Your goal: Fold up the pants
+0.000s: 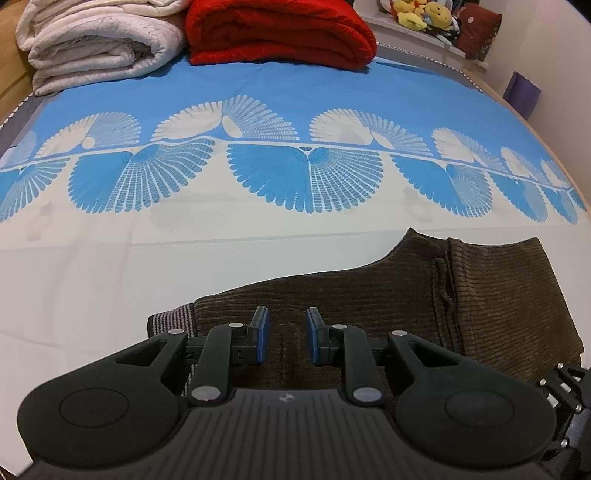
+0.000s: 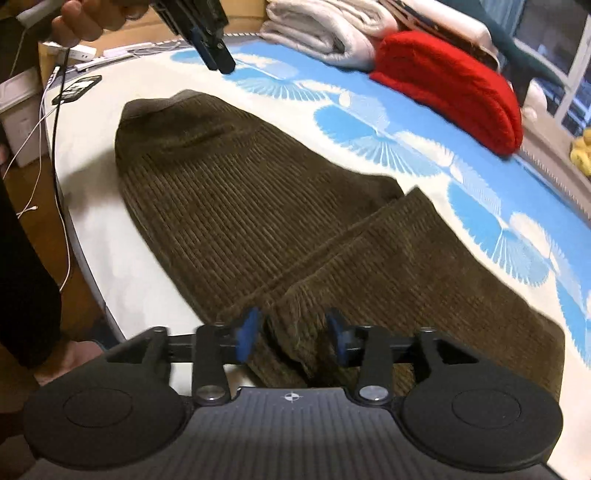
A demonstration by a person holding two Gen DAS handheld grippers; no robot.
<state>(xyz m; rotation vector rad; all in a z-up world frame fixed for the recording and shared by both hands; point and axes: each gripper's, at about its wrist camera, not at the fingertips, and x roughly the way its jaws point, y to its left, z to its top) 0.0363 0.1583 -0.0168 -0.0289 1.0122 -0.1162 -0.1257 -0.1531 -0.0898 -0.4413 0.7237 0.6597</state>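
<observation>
Item: brown corduroy pants (image 2: 258, 206), folded lengthwise, flat on the bed sheet (image 1: 110, 280), white near me and blue with fan prints farther off.

My left gripper (image 1: 287, 341): jaws set a narrow gap apart, nothing between the blue pads (image 1: 262, 339); it hangs above the pants, the striped waistband (image 1: 170, 321) just left of its fingers. From the right wrist view this gripper (image 2: 218, 61) sits high beyond the far end of the pants, with my hand (image 2: 79, 22) on its handle.

My right gripper (image 2: 293, 338): jaws about half apart, straddling a raised ridge of the cloth where a folded edge runs toward me; whether the pads (image 2: 245, 338) press the cloth I cannot tell. This view is blurred.

Beyond the pants, ahead of my left gripper: folded white quilt (image 1: 96, 44), folded red blanket (image 1: 280, 33), plush toys (image 1: 421, 14) on a ledge.

Left of my right gripper, off the bed: a phone (image 2: 75, 90), white cables (image 2: 44, 122).
</observation>
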